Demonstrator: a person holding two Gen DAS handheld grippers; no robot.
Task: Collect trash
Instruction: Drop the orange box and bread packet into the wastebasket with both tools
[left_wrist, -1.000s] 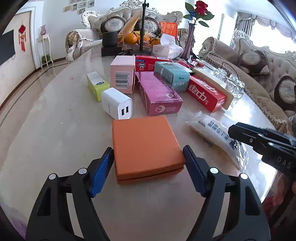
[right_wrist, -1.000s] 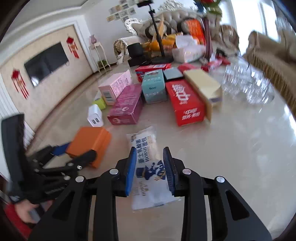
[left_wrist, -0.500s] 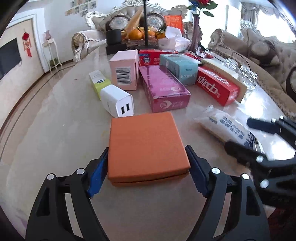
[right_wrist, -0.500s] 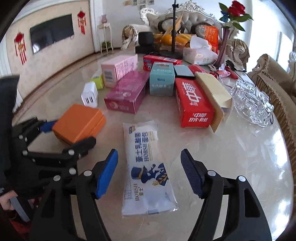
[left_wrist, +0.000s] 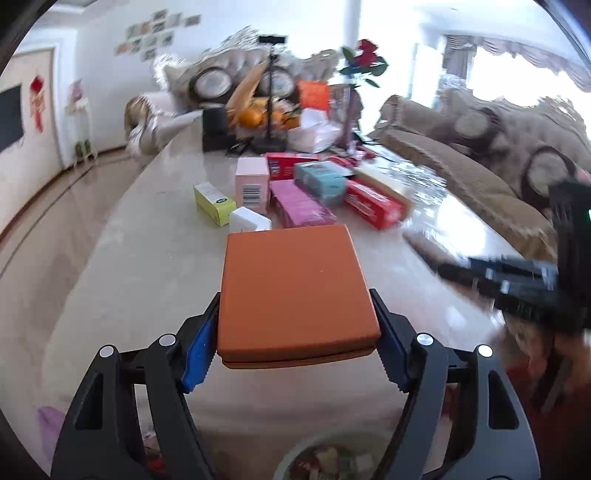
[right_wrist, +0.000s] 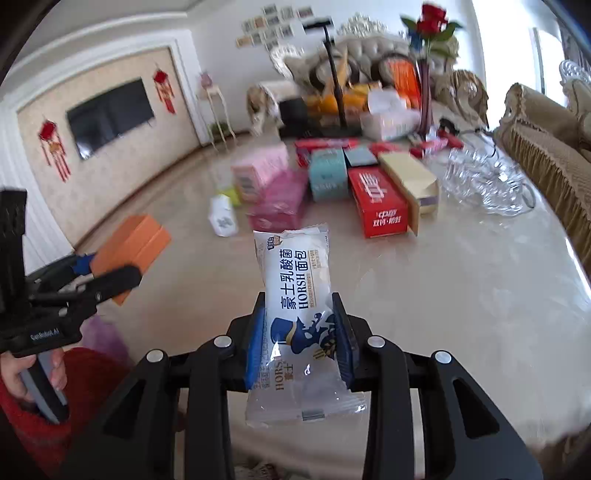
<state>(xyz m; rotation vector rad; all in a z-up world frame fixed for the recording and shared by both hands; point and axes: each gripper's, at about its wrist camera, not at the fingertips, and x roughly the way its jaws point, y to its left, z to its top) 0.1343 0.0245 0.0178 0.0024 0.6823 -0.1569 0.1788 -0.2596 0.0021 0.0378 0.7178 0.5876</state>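
A flat orange box (left_wrist: 295, 291) hangs above the marble table (left_wrist: 122, 280), and my left gripper (left_wrist: 295, 310) is shut on it, blue pads pressing its two sides. In the right wrist view the same orange box (right_wrist: 136, 240) and left gripper (right_wrist: 107, 269) show at the left. My right gripper (right_wrist: 299, 317) is shut on a white bread wrapper (right_wrist: 295, 266) with blue print, held up off the table and sticking out forward. That right gripper (left_wrist: 498, 277) appears blurred at the right of the left wrist view.
Several cartons stand mid-table: a pink box (left_wrist: 299, 206), red box (left_wrist: 373, 203), teal box (left_wrist: 321, 179), green box (left_wrist: 214, 201) and white charger box (left_wrist: 249, 219). A glass bowl (right_wrist: 484, 177) sits at the right. A round container of scraps (left_wrist: 325, 458) lies below the near edge.
The left gripper closed on the orange box and lifted it back toward the near edge. The right gripper opened around the wrapper, then shut on it and raised it.
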